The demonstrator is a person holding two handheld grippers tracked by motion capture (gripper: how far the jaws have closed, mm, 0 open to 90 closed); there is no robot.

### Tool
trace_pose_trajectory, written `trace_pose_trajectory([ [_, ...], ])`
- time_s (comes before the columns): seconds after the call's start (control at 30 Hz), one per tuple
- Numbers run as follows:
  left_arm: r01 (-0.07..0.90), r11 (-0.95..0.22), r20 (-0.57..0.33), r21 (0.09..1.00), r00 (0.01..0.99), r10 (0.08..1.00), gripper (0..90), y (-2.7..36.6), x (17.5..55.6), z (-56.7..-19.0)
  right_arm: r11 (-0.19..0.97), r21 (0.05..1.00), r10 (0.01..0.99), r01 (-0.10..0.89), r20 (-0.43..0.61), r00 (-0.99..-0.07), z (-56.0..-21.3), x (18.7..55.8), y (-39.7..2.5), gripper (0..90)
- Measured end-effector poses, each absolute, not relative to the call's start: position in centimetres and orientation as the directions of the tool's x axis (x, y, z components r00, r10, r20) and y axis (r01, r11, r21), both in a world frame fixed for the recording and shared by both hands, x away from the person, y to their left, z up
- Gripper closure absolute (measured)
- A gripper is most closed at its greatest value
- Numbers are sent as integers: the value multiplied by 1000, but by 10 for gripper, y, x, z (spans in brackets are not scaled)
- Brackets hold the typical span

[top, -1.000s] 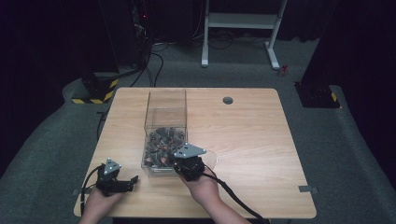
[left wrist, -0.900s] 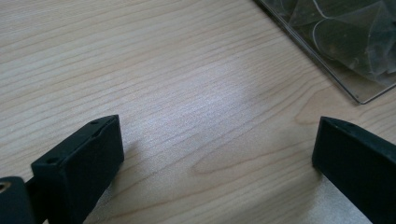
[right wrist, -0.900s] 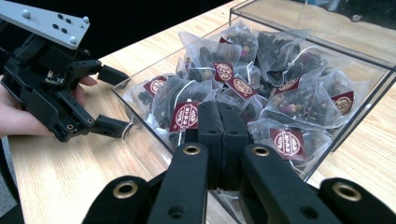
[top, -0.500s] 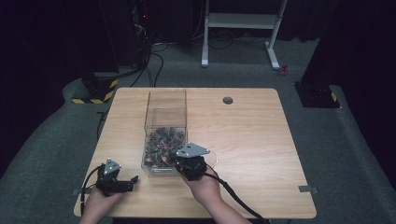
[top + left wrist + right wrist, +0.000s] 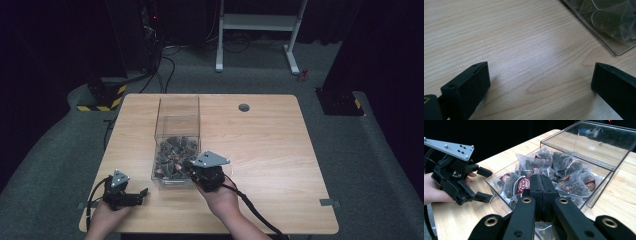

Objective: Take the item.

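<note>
Near edge of the tabletop, left corner: I am seeing my left gripper (image 5: 142,193) resting low over bare wood, jaws spread wide apart, nothing between them, a hand (image 5: 102,220) behind it. Just beyond, toward the middle of the near edge, my right gripper (image 5: 188,164) is reaching into the near end of the clear box (image 5: 176,111), jaws pressed together; whether they are pinching anything I cannot tell. The teabags (image 5: 574,183) are lying heaped in the box's near half. The box is running toward the far edge, its far half holding nothing.
</note>
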State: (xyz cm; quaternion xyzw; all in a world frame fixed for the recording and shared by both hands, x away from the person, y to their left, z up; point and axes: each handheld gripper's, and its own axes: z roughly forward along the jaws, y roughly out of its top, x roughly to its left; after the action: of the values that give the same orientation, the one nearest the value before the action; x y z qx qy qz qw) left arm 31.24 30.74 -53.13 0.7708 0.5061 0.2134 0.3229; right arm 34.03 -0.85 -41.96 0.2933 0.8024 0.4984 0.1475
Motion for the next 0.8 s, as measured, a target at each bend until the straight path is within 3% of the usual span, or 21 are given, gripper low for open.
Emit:
trace_pose_trajectory([
  [0.8, 642, -279, 2, 714, 397, 918, 23, 307, 312, -531, 306, 898, 653, 317, 44, -756, -409, 342, -29, 900],
])
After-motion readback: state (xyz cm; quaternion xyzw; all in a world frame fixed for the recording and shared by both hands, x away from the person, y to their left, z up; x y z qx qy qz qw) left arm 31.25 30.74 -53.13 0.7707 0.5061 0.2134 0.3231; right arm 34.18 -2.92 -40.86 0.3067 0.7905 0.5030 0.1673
